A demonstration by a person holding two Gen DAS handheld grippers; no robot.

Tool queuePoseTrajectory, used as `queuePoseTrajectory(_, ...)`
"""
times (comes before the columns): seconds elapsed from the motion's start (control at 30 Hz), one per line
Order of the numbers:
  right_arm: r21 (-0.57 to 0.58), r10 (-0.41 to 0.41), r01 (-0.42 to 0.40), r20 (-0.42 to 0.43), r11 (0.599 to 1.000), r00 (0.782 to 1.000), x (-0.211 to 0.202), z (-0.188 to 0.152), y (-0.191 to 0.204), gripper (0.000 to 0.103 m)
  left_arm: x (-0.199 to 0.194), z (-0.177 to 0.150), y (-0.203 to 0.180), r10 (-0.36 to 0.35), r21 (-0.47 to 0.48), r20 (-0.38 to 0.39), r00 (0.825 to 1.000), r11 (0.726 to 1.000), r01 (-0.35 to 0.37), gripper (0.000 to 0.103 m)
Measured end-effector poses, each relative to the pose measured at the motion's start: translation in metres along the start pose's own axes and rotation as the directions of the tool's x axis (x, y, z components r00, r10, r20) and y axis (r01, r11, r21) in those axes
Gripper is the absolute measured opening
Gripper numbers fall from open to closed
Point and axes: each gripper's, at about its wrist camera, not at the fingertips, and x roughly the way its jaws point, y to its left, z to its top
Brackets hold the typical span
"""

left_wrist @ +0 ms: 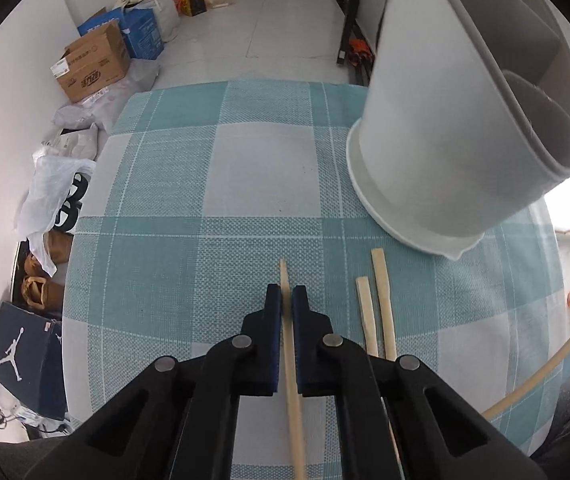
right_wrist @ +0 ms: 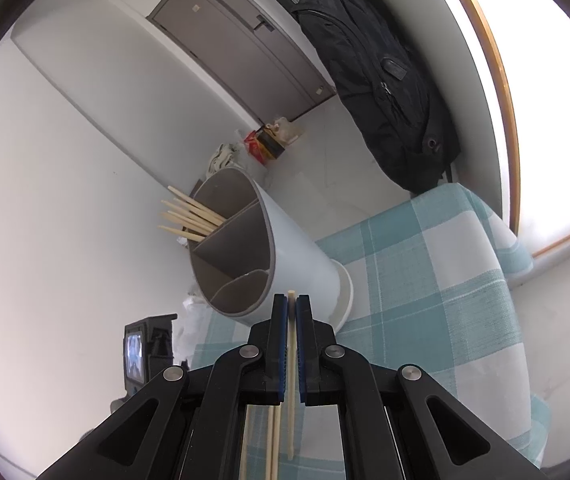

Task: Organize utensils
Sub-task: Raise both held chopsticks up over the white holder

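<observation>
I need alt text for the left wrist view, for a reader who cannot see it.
The left gripper is shut on one wooden chopstick lying on a teal checked tablecloth. Two more chopsticks lie beside it, near a white utensil holder.

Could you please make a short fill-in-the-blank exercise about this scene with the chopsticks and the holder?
1. The left gripper is shut on a single ______.
2. The tablecloth has a checked pattern in white and ______.
3. Beside the held chopstick, ______ more chopsticks lie on the cloth.
4. The grey holder already has chopsticks in the compartment ______ from the right gripper.

Missing words: chopstick; teal; two; farthest
</observation>
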Motion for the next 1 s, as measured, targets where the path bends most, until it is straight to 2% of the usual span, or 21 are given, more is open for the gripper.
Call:
queuePoseTrajectory(0.1,-0.02,-0.01,0.01,0.009,1.0,1.0,-0.001,-0.002,0.004,0.003,-0.005,0.002,0.006,-0.035,-0.046,0.026,0.999,0.998,0.036,0.001)
queuePoseTrajectory(0.23,-0.068,-0.012,0.014,0.022,0.998,1.0,-0.003,-0.008,0.014,0.003,-0.034,0.0,0.011,-0.072,-0.079,0.139,0.988,0.993,0.083,0.001)
queuePoseTrajectory(0.37,-0.125,-0.006,0.011,0.037,0.992,0.999,-0.008,-0.015,0.027,0.003,-0.07,-0.007,0.016,-0.111,-0.091,0.253,0.961,0.986,0.138,0.001)
queuePoseTrajectory(0.47,-0.157,-0.009,0.017,0.046,0.988,0.999,-0.011,-0.021,0.037,0.003,-0.088,-0.012,0.016,-0.127,-0.085,0.304,0.944,0.983,0.16,0.001)
queuePoseTrajectory(0.7,-0.232,-0.011,0.031,0.085,0.972,0.996,-0.021,-0.031,0.061,0.003,-0.103,-0.013,0.013,-0.15,-0.029,0.37,0.917,0.984,0.173,0.001)
queuePoseTrajectory(1.0,-0.27,0.001,0.036,0.135,0.962,0.991,-0.034,-0.03,0.082,0.003,-0.124,-0.011,0.014,-0.204,0.024,0.395,0.896,0.977,0.212,0.001)
